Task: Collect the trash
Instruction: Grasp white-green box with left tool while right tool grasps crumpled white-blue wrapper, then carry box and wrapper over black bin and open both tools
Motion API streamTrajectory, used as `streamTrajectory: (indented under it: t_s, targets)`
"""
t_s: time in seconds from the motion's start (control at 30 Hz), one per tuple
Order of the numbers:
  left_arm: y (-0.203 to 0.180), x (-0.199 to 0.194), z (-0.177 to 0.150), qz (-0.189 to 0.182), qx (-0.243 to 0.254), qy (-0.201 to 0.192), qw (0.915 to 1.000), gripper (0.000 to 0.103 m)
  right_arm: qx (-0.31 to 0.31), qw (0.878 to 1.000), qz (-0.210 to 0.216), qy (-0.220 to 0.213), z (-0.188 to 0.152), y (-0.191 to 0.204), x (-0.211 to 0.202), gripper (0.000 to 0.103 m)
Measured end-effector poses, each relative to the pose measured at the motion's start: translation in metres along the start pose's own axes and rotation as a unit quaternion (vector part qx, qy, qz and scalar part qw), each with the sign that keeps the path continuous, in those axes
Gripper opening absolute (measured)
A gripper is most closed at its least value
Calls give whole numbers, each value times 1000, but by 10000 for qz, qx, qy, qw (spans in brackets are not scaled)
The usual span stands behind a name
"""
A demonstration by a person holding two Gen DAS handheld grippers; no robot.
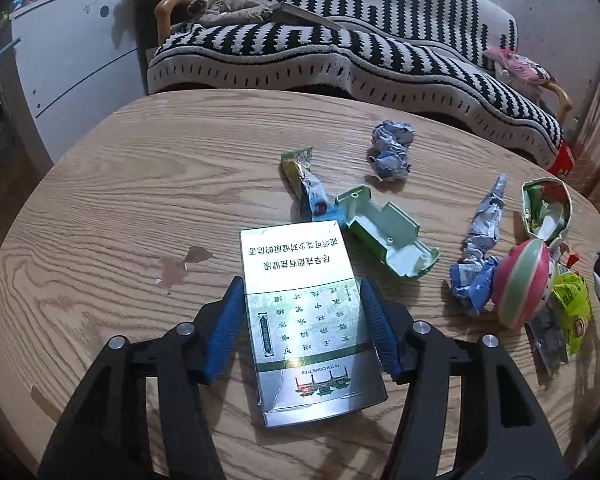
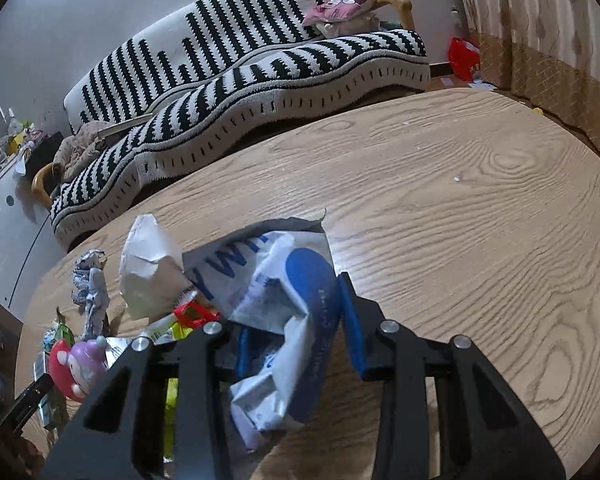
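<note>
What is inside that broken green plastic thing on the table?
The green plastic shell lies open side up, and only its pale, bare inner walls and small screw posts show. The part under its end lip is hidden.

My left camera is looking steeply down along its fingers, close over the wooden table [image 1: 140, 184]. My right camera is tilting down likewise, closer still. Both are facing the striped sofa [image 1: 380, 48] behind the table.

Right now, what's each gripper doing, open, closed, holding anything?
Left gripper: fingers closed on the sides of the cigarette pack, which lies on the table.
Right gripper: fingers closed on the crumpled white-and-blue wrapper.
</note>
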State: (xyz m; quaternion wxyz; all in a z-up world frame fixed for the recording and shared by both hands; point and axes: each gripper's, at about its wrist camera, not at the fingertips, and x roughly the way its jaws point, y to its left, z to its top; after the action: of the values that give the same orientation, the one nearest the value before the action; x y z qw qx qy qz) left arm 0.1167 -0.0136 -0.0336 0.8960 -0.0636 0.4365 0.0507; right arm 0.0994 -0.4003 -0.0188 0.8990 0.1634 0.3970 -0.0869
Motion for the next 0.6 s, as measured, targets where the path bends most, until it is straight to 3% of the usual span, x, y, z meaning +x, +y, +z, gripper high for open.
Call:
streamTrajectory:
  t_s: [0.13, 0.3, 0.6]
  targets:
    - [6, -3, 2, -33, -91, -23, 10000, 57, -38, 10000, -56, -16, 1, 0, -2, 37]
    - [6, -22, 3, -218, -112, -335, 9991, 57, -400, 9985, -190, -318, 1, 13, -10, 37]
    - [-2, -25, 3, -287, -10, -218, 9994, 57, -368, 9993, 28, -12, -2, 19, -1, 37]
